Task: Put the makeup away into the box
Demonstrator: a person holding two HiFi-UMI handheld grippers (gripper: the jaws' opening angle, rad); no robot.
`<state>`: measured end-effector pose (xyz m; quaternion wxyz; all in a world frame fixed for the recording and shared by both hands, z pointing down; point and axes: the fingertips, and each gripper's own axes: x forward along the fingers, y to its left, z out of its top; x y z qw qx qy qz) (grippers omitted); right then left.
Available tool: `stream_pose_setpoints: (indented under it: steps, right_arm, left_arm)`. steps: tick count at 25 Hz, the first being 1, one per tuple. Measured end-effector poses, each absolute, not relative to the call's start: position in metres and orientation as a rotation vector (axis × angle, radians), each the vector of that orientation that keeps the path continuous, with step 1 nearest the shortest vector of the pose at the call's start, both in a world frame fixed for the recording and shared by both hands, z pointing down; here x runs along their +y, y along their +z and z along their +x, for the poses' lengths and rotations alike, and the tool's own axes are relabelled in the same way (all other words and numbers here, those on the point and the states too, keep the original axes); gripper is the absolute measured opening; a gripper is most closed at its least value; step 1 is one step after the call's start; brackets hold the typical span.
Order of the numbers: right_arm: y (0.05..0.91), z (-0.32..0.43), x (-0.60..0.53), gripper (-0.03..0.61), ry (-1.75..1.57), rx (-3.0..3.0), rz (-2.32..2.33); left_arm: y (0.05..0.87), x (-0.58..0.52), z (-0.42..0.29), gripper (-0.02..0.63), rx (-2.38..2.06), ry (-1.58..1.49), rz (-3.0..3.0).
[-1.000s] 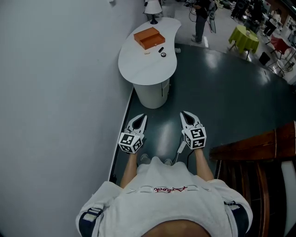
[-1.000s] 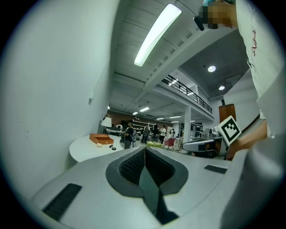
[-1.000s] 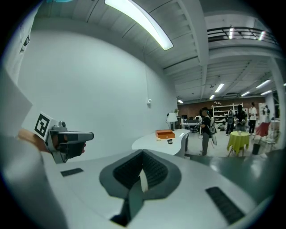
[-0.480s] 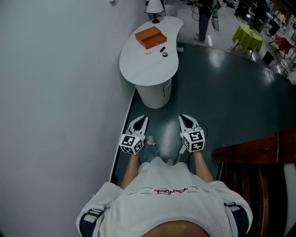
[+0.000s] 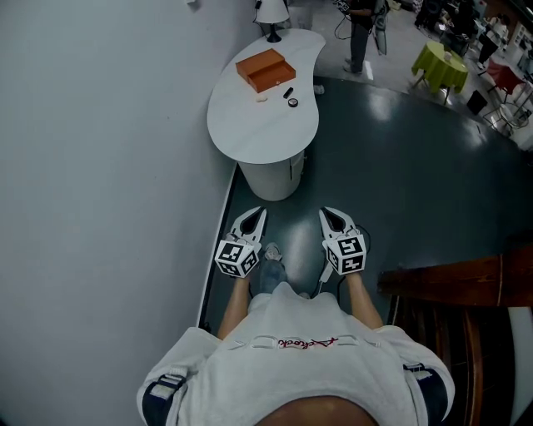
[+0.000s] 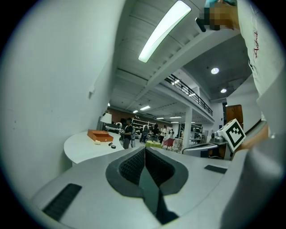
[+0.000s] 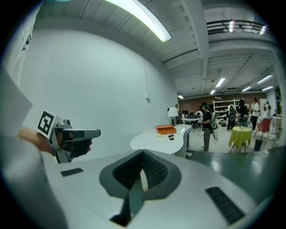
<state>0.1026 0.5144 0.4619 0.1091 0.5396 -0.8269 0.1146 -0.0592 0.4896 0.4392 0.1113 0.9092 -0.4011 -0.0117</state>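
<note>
An orange box [image 5: 266, 69] stands on the far part of a white curved table [image 5: 250, 125], well ahead of me. Just in front of it lie small makeup items: a pale piece [image 5: 261, 97], a black tube [image 5: 288, 91] and a round black compact [image 5: 292, 102]. The box [image 7: 166, 129] and the table also appear in the right gripper view, and the box [image 6: 99, 135] in the left gripper view. My left gripper [image 5: 256, 215] and right gripper [image 5: 327, 213] are held side by side in front of my body, both shut and empty, far short of the table.
A grey wall [image 5: 100, 166] runs along the left, close to the table. A lamp [image 5: 271, 12] stands at the table's far end. A person [image 5: 361, 33] stands beyond the table. A brown wooden rail [image 5: 450, 279] is at my right. A yellow-green table [image 5: 440, 66] stands far right.
I have stepped forward: the table has drawn a little nearer and shifted left in the head view. Both grippers have stayed shut and side by side, sinking slightly in the view.
</note>
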Motion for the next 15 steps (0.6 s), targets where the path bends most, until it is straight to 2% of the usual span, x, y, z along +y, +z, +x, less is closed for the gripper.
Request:
stream_pose_setpoints:
  steps: [15]
  right_arm:
    - [0.447, 0.064, 0.363, 0.02, 0.296, -2.36, 1.634]
  left_arm:
    - [0.426, 0.326, -0.092, 0.012, -1.064, -0.089, 2.711]
